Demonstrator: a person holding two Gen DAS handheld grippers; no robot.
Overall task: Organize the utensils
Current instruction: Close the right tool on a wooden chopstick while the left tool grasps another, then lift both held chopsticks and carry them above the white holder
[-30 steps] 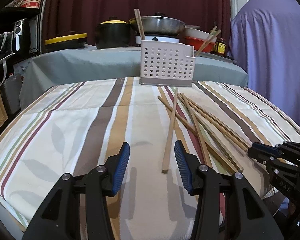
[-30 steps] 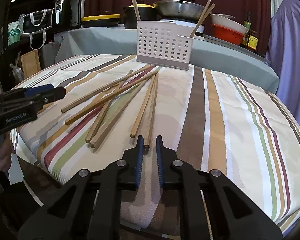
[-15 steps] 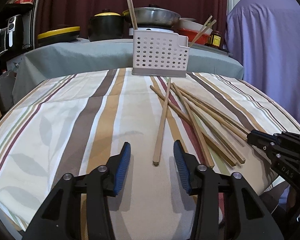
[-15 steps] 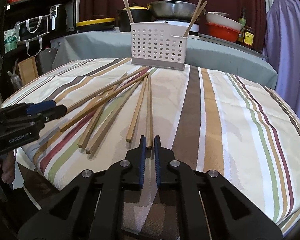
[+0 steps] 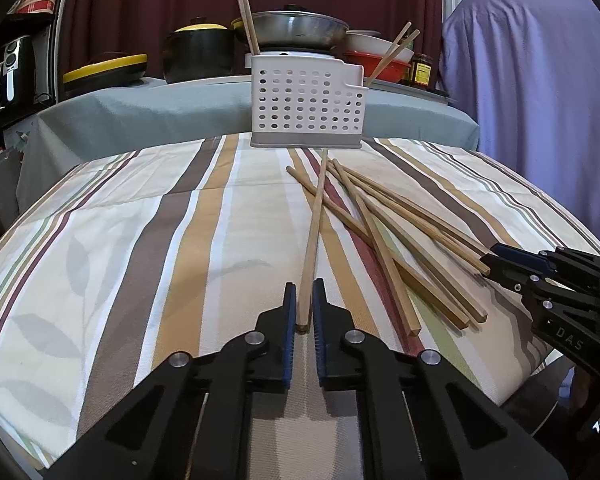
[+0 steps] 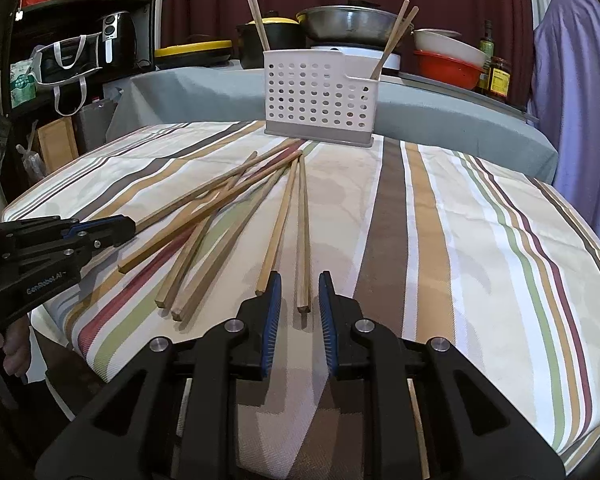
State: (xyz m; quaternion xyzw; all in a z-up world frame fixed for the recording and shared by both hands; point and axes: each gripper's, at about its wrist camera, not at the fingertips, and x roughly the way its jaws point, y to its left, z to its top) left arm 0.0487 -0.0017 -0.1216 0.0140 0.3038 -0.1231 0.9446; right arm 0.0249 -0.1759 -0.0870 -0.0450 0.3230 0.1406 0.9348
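left tongs (image 5: 304, 312) now clamped on chopstick (image 5: 314, 232), right tongs (image 6: 299, 300) opened, basket (image 6: 320, 98) holds four chopsticks

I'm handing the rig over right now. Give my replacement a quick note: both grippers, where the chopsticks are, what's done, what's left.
Left gripper: fingers closed on the near end of one chopstick, which lies on the striped tablecloth.
Right gripper: open, fingers either side of another chopstick, not gripped.
Done: two pairs stand in the white caddy.
Left: the loose pile, plus these two, goes into the caddy.
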